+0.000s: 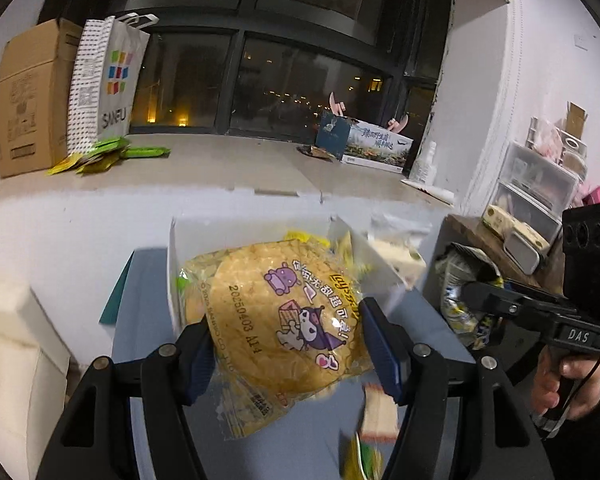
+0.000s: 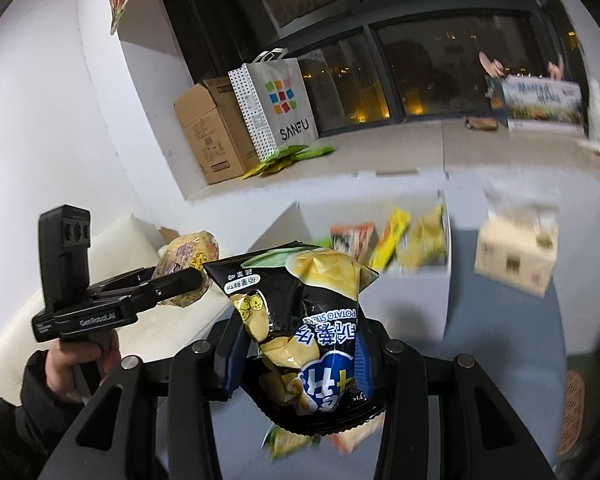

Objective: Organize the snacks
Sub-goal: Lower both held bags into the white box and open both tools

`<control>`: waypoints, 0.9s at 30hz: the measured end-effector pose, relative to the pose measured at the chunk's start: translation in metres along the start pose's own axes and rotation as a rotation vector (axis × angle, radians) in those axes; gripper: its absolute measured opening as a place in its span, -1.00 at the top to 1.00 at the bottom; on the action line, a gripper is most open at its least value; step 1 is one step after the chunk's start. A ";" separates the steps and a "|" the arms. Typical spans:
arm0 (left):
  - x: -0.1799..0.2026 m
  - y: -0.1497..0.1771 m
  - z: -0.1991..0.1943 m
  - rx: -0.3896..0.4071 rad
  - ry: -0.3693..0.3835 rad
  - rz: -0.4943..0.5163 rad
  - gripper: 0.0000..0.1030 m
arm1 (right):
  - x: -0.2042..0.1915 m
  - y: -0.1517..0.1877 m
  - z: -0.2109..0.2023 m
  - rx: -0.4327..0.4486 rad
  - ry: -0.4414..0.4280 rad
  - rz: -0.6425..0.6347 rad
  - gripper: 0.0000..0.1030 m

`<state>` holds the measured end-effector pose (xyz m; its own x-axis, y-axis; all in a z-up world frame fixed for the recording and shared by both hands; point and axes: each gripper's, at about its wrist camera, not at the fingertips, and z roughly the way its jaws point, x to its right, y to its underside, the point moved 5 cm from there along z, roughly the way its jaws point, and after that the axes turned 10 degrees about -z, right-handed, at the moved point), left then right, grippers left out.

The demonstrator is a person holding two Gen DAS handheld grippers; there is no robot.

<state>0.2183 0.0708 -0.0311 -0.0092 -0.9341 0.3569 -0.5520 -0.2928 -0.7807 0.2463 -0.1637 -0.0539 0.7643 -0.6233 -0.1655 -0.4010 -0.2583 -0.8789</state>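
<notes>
My left gripper [image 1: 288, 344] is shut on a clear bag with a round yellow cracker and cartoon print [image 1: 284, 320], held above the blue table [image 1: 148, 300] in front of a white box [image 1: 176, 248]. It also shows in the right wrist view [image 2: 188, 264]. My right gripper [image 2: 296, 364] is shut on a black and yellow potato stick bag [image 2: 300, 320], held in the air. The white box [image 2: 420, 288] holds several snack packs [image 2: 392, 240]. The right gripper with its bag shows at the right of the left wrist view [image 1: 472, 304].
A cream tissue box [image 2: 516, 256] stands right of the white box. Loose snack packs [image 1: 376, 420] lie on the table below the grippers. A cardboard box [image 1: 32, 96], a SANFU paper bag [image 1: 104, 84] and green packets [image 1: 108, 156] sit on the window sill. Clear drawers [image 1: 536, 184] stand at right.
</notes>
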 end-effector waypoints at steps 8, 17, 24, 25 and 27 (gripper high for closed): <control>-0.023 -0.050 0.099 -0.066 -0.041 -0.023 -0.37 | 0.053 -0.059 0.087 -0.074 0.082 0.055 0.08; -0.054 -0.051 0.153 -0.152 -0.109 -0.074 -1.00 | 0.078 -0.060 0.136 -0.203 0.095 0.036 -0.67; -0.053 -0.049 0.141 -0.134 -0.147 -0.023 -1.00 | 0.090 -0.055 0.123 -0.150 0.168 0.045 -1.00; -0.050 -0.051 0.136 -0.123 -0.145 -0.018 -1.00 | 0.091 -0.056 0.121 -0.142 0.168 0.049 -1.00; -0.044 -0.053 0.126 -0.106 -0.139 -0.005 -1.00 | 0.090 -0.057 0.116 -0.129 0.171 0.052 -1.00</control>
<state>0.3533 0.1015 -0.0701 0.1050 -0.9540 0.2809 -0.6366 -0.2815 -0.7180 0.3969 -0.1196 -0.0706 0.6490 -0.7511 -0.1211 -0.5071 -0.3084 -0.8049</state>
